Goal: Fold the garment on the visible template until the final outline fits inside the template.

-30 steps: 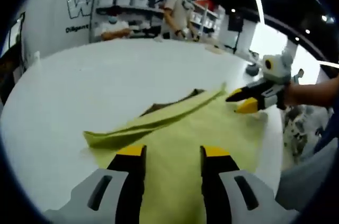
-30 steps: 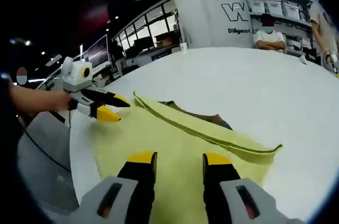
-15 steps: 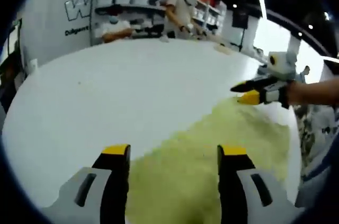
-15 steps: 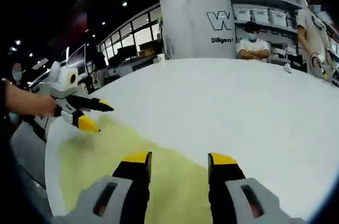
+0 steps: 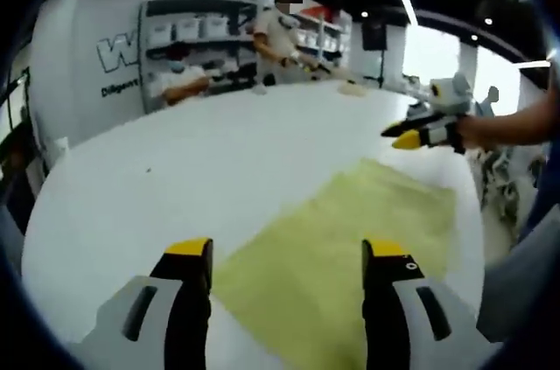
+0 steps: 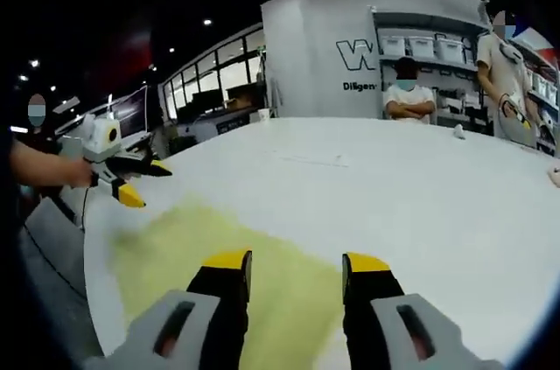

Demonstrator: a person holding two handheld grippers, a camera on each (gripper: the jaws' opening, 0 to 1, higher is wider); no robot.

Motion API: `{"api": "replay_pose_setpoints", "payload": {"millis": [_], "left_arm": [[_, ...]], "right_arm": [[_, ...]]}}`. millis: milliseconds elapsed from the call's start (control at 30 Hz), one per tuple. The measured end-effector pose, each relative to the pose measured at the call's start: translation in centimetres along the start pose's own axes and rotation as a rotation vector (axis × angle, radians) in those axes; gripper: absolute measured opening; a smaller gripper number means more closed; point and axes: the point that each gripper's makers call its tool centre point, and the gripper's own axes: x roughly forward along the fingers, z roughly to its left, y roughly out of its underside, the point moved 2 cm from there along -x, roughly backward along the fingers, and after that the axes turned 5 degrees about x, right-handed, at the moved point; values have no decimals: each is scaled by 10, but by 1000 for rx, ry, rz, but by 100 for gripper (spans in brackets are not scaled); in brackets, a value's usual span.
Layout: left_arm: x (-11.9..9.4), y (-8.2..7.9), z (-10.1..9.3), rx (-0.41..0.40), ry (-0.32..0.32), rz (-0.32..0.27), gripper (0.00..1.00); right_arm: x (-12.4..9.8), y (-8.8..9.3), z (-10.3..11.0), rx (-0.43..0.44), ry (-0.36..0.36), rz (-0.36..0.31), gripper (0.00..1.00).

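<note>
Now both grippers, L (image 5: 287, 252) & R (image 6: 293, 261), hover released, jaws apart, over flat yellow-green cloth garment (image 5: 350, 247) on round white table (image 5: 175, 169).

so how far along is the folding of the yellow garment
Looks done: the pale yellow cloth garment lies flat on the white table, no raised flap or dark patch showing. In hand: nothing; the left gripper and right gripper hover open above it. Left: no template outline is visible, so the fit cannot be confirmed.

A white table (image 5: 175, 169) carries a yellow-green garment (image 5: 350, 247) (spread flat).
</note>
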Motion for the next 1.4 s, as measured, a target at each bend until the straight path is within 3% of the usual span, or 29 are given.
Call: {"api": "replay_pose_setpoints", "payload": {"millis": [33,133,233,300,367,433,467,500,533,567,633,667,733,800,867,1000,1167,1400], "left_arm": [[-4,-3,2,4,7,-15,68],[-25,-1,4,118,14,-7,68],[-49,12,-5,169,73,17,67],[-74,26,-15,167,95,26,66],[-90,38,-28,164,109,33,65],[-94,41,-30,157,114,35,65],[-106,58,-32,141,134,58,65],[-118,67,-42,149,143,76,64],[-127,81,-48,163,153,108,63],[-129,85,-52,162,156,117,62],[-135,95,-74,177,196,129,61],[-131,103,-82,191,163,161,62],[-135,110,-79,190,131,154,62],[-150,116,-59,99,55,139,62],[-157,121,-51,86,47,156,60],[-169,130,-51,68,96,186,50],[-168,141,-50,84,135,218,39],[-163,145,-58,104,170,241,32]], "right_arm": [[-2,-1,-4,7,6,-12,40],[-20,-6,1,-30,5,0,41],[-41,-1,4,-43,-5,7,42],[-68,13,11,-85,-13,36,42],[-86,25,15,-72,-25,52,41],[-97,32,15,-70,-30,66,40],[-109,41,18,-67,-37,86,40],[-129,63,20,-117,-42,149,41],[-139,73,26,-146,-52,173,42],[-144,77,32,-169,-62,185,43],[-149,88,49,-143,-85,181,45],[-150,97,63,-135,-74,189,46],[-156,98,72,-126,-73,175,47],[-168,107,55,-64,-44,180,47],[-174,115,43,-63,-34,211,43],[-180,120,34,-69,-64,235,29],[-179,133,34,-131,-119,330,22],[-176,137,39,-150,-176,371,18]]}}
